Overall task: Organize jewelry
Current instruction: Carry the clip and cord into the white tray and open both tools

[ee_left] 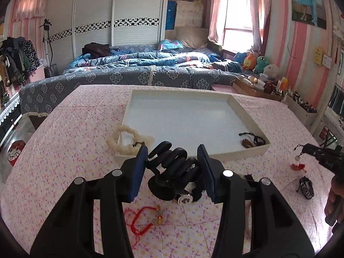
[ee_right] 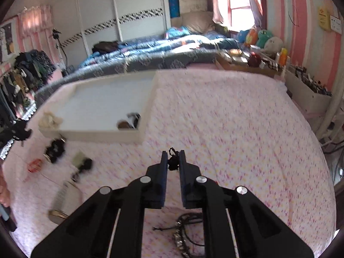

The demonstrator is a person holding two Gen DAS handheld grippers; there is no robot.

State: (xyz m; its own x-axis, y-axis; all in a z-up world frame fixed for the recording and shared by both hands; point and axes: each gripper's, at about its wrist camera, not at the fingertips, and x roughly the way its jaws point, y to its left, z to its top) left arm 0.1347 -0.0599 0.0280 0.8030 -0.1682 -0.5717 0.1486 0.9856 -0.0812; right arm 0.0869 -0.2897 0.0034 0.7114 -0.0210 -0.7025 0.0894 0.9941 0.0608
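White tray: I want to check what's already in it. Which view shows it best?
The left wrist view: the white tray is sharp and near, with a dark corded pendant inside. The right wrist view shows it blurred, off to the left.

You have one white tray (ee_left: 245,152) on the table; two pieces lie in or on it: one brown-and-black cord piece (ee_left: 251,141) in its near corner and one cream beaded bracelet (ee_left: 126,142) draped over its rim; your two grippers each carry one item: one black spiral hair clip (ee_left: 172,163), one knotted black cord (ee_right: 173,161); on the cloth you can count one red cord (ee_left: 139,219), one studded black bracelet (ee_right: 182,234), one watch (ee_left: 185,200).
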